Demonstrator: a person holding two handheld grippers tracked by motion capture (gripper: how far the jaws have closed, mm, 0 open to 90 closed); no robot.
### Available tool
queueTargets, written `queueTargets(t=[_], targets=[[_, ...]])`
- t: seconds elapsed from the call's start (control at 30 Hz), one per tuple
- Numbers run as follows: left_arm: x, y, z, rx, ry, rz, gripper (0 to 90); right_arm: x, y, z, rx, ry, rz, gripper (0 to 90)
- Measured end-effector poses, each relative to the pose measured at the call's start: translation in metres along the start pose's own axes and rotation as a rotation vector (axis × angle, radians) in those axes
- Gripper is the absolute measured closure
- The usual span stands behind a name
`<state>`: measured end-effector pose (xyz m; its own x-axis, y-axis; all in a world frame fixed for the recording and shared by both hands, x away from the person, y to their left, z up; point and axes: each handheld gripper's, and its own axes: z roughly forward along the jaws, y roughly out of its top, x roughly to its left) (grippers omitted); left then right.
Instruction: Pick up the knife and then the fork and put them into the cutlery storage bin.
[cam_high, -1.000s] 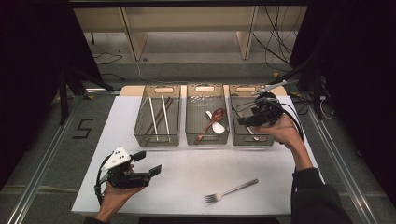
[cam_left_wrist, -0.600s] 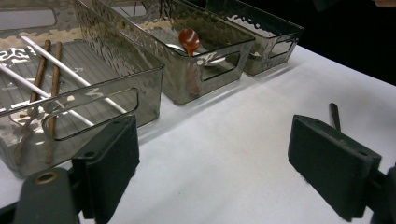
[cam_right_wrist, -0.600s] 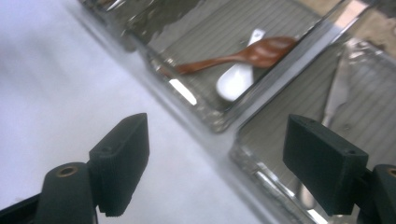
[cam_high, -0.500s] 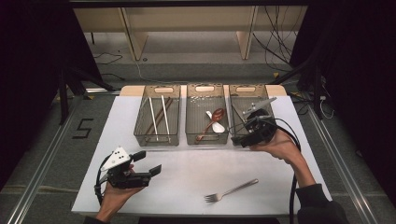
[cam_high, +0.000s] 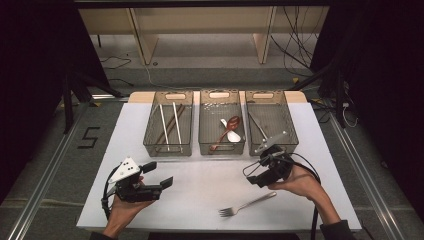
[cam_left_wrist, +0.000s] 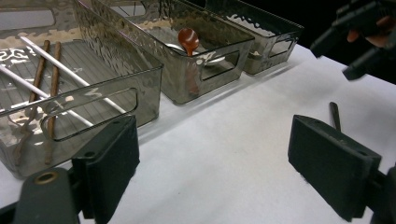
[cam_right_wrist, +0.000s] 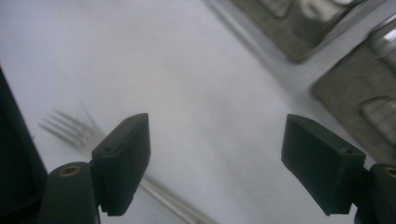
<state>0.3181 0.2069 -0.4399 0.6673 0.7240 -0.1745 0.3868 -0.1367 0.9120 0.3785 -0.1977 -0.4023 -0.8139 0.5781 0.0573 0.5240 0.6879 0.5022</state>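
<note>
Holding both grippers low over the white table (cam_high: 200, 175), near side. Left hand (cam_high: 122, 207) comes in from the near-left edge, palm under the body of the left gripper (cam_high: 157, 175), grey plate on top, jaws pointing right and slightly far. Jaws spread wide, nothing between them; in the left gripper view they frame bare tabletop.

Right hand (cam_high: 300, 182) reaches in from the near-right, forearm angled toward the far left, wrist bent so the right gripper (cam_high: 252, 175) points left and down at the table. Jaws released, wide apart, empty. Cable trails back along the forearm.

Fork (cam_high: 247, 204) lies flat on the table, near of the right gripper, tines toward the near left, handle toward the far right. Not touched by either gripper. In the right gripper view the fork (cam_right_wrist: 74, 130) sits blurred at the left jaw, partly hidden behind it.

Three grey bins in a row at the far side:
- left bin (cam_high: 150, 145): two white sticks and two brown ones
- middle bin (cam_high: 205, 147): brown spoon (cam_high: 232, 122), white spoon beside it
- right bin (cam_high: 290, 135): one thin metal utensil, type unclear

Right gripper hovers just near of the right bin's near-left corner, apart from it.
</note>
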Motion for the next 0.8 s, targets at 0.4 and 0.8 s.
queueTargets(t=[0.4,0.8], targets=[[0.0,0.0,0.0,-0.002,-0.003,0.003,15.9,0.027,-0.014,0.025,0.125,0.04,-0.097,30.4],[-0.001,0.0,0.0,-0.002,-0.007,0.002,15.9,0.044,-0.017,0.045,0.231,0.047,-0.184,39.1]])
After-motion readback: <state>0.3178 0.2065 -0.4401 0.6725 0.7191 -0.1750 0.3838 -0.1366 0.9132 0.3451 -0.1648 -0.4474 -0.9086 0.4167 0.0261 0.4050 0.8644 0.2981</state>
